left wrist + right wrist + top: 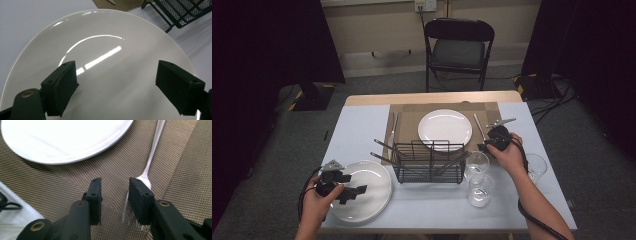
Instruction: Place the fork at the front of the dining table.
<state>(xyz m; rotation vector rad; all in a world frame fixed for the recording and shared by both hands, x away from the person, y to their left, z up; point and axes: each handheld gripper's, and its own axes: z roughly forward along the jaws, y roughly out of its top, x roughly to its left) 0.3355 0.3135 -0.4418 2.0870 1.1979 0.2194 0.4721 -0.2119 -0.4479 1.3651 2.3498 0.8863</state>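
Right tool [114, 183] is seen lowered over a fork [149, 167] on the woven placemat [62, 182], jaws narrowly apart with nothing between them; one jaw covers the tines, so a closing grip may skid the fork sideways. Left tool [115, 82] is held wide apart above a near plate [105, 32]. A second plate [65, 137], glasses [476, 165] and a wire rack [428, 161] crowd the worktop [357, 130].
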